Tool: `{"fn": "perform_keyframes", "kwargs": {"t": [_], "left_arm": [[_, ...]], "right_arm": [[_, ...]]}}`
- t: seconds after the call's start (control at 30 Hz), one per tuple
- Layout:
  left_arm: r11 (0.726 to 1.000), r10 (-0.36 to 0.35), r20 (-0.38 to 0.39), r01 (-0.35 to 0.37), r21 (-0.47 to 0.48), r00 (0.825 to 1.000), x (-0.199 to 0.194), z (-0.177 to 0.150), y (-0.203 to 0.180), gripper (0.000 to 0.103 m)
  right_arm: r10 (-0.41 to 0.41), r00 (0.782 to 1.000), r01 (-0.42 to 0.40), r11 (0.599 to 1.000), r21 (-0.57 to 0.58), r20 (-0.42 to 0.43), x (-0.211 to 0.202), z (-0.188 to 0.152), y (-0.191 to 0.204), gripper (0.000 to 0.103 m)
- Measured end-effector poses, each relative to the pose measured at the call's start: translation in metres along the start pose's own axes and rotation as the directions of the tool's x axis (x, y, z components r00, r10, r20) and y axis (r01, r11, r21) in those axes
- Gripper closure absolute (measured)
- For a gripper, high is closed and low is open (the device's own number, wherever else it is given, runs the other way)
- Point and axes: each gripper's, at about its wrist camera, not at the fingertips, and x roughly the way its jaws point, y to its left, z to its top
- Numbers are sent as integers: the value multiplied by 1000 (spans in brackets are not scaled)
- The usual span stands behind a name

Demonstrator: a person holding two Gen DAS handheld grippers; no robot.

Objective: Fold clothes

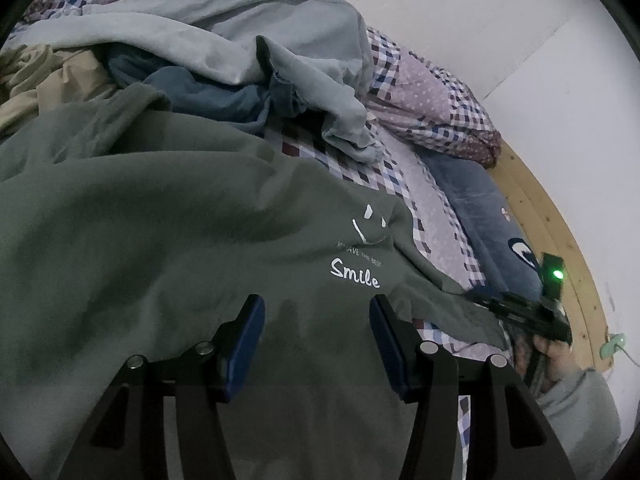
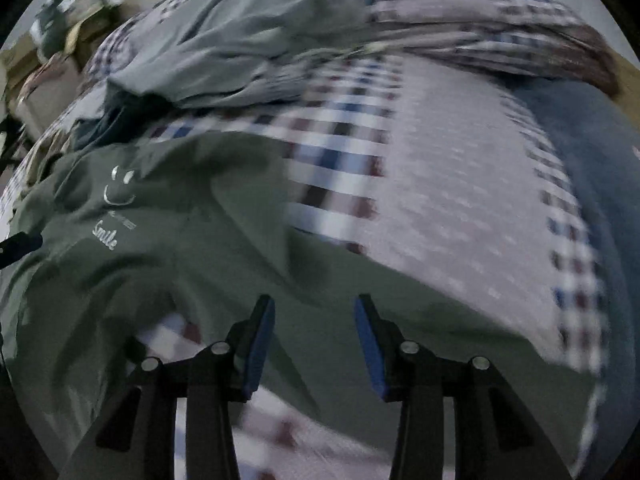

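A dark green T-shirt (image 1: 168, 240) with a white smiley and the word "Smile" lies spread on the bed. My left gripper (image 1: 316, 308) hovers open over its body, just below the print, with nothing between the blue pads. In the left wrist view the right gripper (image 1: 520, 308) shows at the shirt's right edge, held by a hand (image 1: 548, 356). The right wrist view is blurred by motion; there my right gripper (image 2: 315, 308) stands open over a sleeve or side part of the green shirt (image 2: 180, 248). The left gripper's tip (image 2: 20, 244) pokes in at that view's left edge.
A pile of other clothes sits behind the shirt: a grey-green garment (image 1: 248, 36), a blue one (image 1: 208, 96), a beige one (image 1: 44, 76). A checked and dotted bedsheet (image 1: 424, 204) covers the bed, with a blue pillow (image 1: 480, 208), a wooden bed frame (image 1: 552, 224) and a white wall (image 1: 520, 40) on the right.
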Motion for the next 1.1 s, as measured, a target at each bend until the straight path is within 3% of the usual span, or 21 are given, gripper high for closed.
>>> {"fn": "perform_keyframes", "kwargs": {"t": [0.17, 0.23, 0.3, 0.37, 0.4, 0.43, 0.5, 0.67, 0.87, 1.0, 1.1], "left_arm": [[1000, -8, 11, 8, -22, 1000, -4, 4, 5, 45], [999, -12, 15, 12, -33, 1000, -5, 5, 6, 45], [999, -14, 20, 15, -39, 1000, -6, 7, 7, 45], [999, -14, 23, 15, -41, 1000, -7, 8, 8, 45], [999, -16, 25, 17, -44, 1000, -8, 8, 9, 45], [999, -18, 27, 20, -49, 999, -9, 9, 9, 45], [998, -24, 33, 25, -57, 999, -12, 10, 10, 45], [996, -47, 59, 51, -71, 997, -24, 15, 9, 45], [994, -70, 106, 78, -74, 992, -48, 23, 10, 45], [995, -62, 161, 74, -65, 985, -80, 37, 21, 45], [997, -8, 242, 25, -68, 970, -117, 51, 44, 41]], "right_arm": [[-29, 996, 21, 995, -96, -81, 54, 24, 13, 61], [-128, 991, 124, 988, -90, -35, 52, 30, 11, 63], [-268, 961, 270, 962, -27, 67, 44, 48, 1, 62], [-415, 897, 407, 910, 80, 153, 28, 59, -7, 61], [-456, 872, 440, 889, 125, 178, 22, 62, -9, 60], [-464, 865, 440, 885, 155, 192, 19, 64, -8, 57], [-423, 886, 394, 903, 172, 192, 13, 63, -6, 55], [-396, 905, 360, 907, 218, 152, -2, 40, -1, 53], [-232, 951, 142, 915, 378, 204, -46, -11, 32, 51], [-117, 955, -3, 914, 405, 272, -71, -38, 77, 50], [-53, 955, -57, 931, 360, 291, -85, -46, 119, 50]]}}
